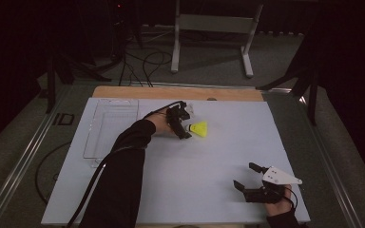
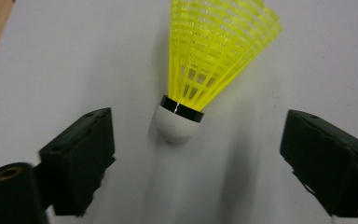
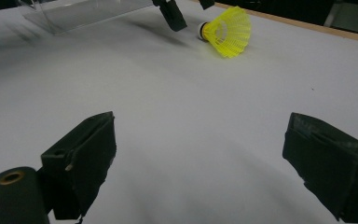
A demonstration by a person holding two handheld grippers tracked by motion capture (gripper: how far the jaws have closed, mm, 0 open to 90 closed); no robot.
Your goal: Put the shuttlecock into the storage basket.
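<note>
Left gripper view: yellow shuttlecock (image 2: 205, 70) on its side on the white bench (image 2: 51, 60), cork between the spread jaws of the left gripper (image 2: 200, 154), ungrasped; right gripper (image 1: 253, 179) released, well apart at the near edge; closing and lifting yet to do.

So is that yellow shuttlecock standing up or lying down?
Lying on its side: the shuttlecock rests on the table, white cork toward the open left gripper.
</note>
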